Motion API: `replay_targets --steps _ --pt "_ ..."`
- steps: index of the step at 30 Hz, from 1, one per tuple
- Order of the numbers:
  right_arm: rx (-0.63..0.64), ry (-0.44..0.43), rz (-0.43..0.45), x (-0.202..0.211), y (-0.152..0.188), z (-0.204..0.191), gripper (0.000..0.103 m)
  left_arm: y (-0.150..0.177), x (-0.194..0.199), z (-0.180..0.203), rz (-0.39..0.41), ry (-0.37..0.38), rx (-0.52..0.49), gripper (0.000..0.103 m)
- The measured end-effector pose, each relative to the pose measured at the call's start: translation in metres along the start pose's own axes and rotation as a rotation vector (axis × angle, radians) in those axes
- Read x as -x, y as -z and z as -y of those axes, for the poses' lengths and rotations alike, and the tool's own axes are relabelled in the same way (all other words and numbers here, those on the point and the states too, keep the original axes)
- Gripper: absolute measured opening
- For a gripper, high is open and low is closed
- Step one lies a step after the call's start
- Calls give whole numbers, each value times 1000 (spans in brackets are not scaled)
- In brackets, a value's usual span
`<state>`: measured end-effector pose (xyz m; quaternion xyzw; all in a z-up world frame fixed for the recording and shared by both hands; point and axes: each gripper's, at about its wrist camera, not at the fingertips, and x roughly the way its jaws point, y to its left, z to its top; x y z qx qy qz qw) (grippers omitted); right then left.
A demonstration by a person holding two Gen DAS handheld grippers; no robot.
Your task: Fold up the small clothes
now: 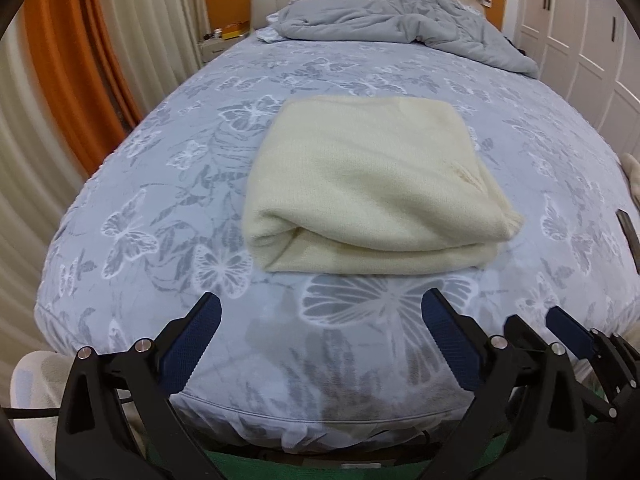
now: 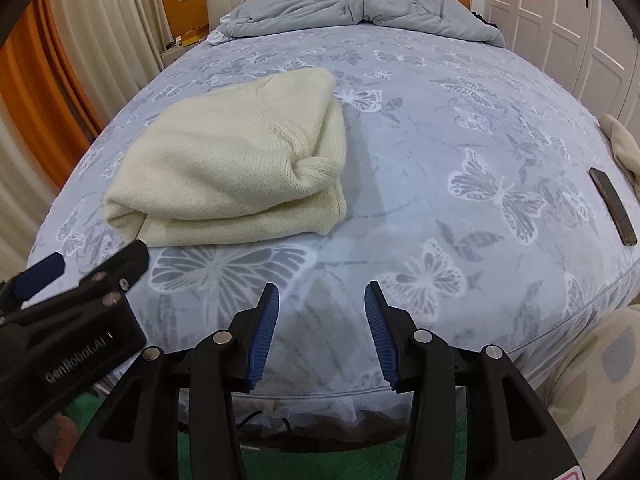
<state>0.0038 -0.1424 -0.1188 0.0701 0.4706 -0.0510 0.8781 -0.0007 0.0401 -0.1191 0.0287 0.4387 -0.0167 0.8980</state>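
Left tongs [image 1: 320, 316] hang spread wide over the near edge of the bed [image 1: 160, 200], pointing steeply down, nothing between the blue pads [image 1: 192, 340]. Right tongs [image 2: 322, 304] sit just beside them at the same downward tilt, jaws parted about halfway and empty too. Neither touches any fabric. Just beyond the left tongs lies the cream knit sweater [image 1: 364, 184], folded into a thick rectangle on the butterfly-print bedspread [image 1: 380, 304], its rolled fold facing the near edge. The right wrist view catches the sweater's right side, where a knotted bunch of knit pokes from the layers, and it shows the left tongs' black body in its lower left corner. It also gives a clear look at a dark phone [image 2: 612, 206] near the bed's right edge, well apart from the sweater. At the headboard end, a grey duvet [image 1: 400, 28] lies rumpled.
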Motion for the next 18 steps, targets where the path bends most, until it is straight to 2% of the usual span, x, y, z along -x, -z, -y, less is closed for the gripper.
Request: replay_targets --steps 5,11,18 --pt "9 4 2 0 1 -2 47 2 0 3 29 -37 -10 98" --pt "27 6 4 -1 1 -5 50 2 4 7 55 -23 -30 98" --pt "11 13 9 -1 0 2 54 1 4 4 61 -56 0 98"
